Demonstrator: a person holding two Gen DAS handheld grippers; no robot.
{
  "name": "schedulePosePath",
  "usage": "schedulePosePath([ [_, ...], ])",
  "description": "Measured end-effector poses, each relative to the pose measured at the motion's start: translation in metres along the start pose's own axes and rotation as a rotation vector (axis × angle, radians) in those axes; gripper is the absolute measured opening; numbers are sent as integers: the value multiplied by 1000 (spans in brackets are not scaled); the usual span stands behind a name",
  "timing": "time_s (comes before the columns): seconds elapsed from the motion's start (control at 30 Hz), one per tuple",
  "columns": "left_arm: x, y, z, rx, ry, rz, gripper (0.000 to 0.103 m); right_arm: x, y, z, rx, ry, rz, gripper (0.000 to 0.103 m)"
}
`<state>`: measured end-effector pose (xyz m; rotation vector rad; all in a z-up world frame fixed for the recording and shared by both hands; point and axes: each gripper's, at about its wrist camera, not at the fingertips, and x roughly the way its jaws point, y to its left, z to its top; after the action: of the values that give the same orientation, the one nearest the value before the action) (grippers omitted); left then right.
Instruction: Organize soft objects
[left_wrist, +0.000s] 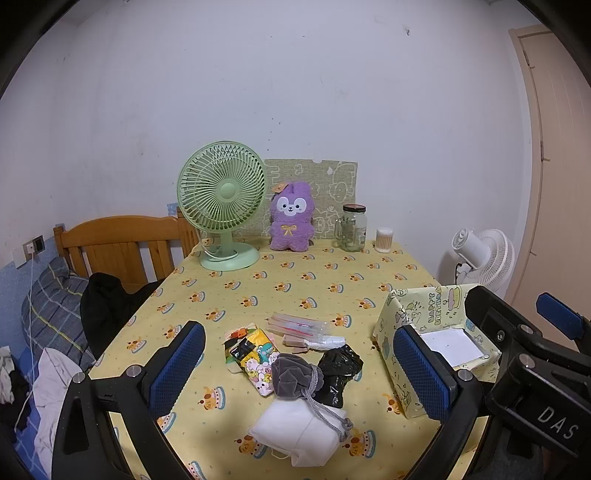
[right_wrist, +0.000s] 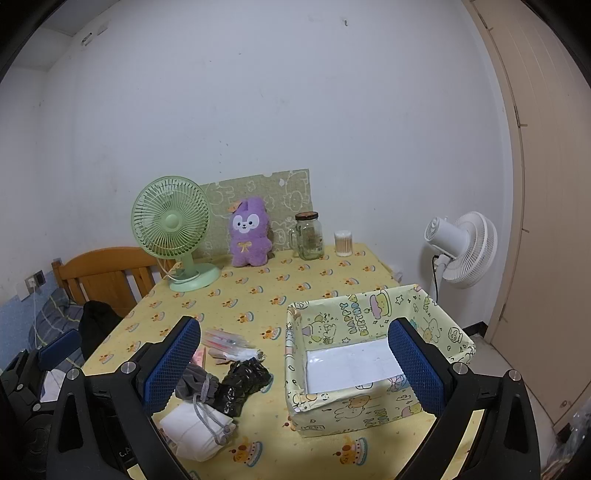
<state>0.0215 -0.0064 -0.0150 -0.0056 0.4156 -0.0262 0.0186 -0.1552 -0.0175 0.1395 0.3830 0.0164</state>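
A pile of soft things lies on the yellow tablecloth: a white folded mask (left_wrist: 301, 432) (right_wrist: 195, 430), a grey drawstring pouch (left_wrist: 297, 376) (right_wrist: 195, 384), a crumpled black bag (left_wrist: 338, 369) (right_wrist: 240, 382), a cartoon-print tissue pack (left_wrist: 255, 354) and a clear zip bag (left_wrist: 299, 325) (right_wrist: 225, 339). A yellow "Happy Birthday" box (left_wrist: 424, 314) (right_wrist: 365, 406) stands open to their right, holding nothing. My left gripper (left_wrist: 299, 369) is open above the pile. My right gripper (right_wrist: 295, 363) is open, hovering over the box's left wall. A purple plush bunny (left_wrist: 291, 221) (right_wrist: 249, 236) sits at the table's back.
A green desk fan (left_wrist: 221, 203) (right_wrist: 171, 229), a glass jar (left_wrist: 352, 227) (right_wrist: 308, 236) and a cotton swab tub (left_wrist: 384, 240) (right_wrist: 343, 243) line the table's back. A white floor fan (right_wrist: 461, 251) stands right, a bed with clothes (left_wrist: 55, 332) left.
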Motion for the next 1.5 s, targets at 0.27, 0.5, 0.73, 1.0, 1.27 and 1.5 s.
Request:
schedulePosePath([
  [0.27,-5,-1,-2,6,-12,-7,103,-5,2,0,-13,-5,8,102],
  [0.5,-1,-1,-5,12,7,-2,102,1,7,-4,-12,13,21,97],
  [0.73,6,-3,-20,34,21,-15,99,12,17,-18,-16,42,37,94],
  [1.0,14,0,-36,45,53,-41,98,22,30,-34,-31,75,81,94],
  [1.27,34,7,-64,69,137,-37,98,43,42,-62,-53,146,109,90],
  [1.5,48,13,-87,70,193,-54,98,56,47,-87,-60,175,110,87],
])
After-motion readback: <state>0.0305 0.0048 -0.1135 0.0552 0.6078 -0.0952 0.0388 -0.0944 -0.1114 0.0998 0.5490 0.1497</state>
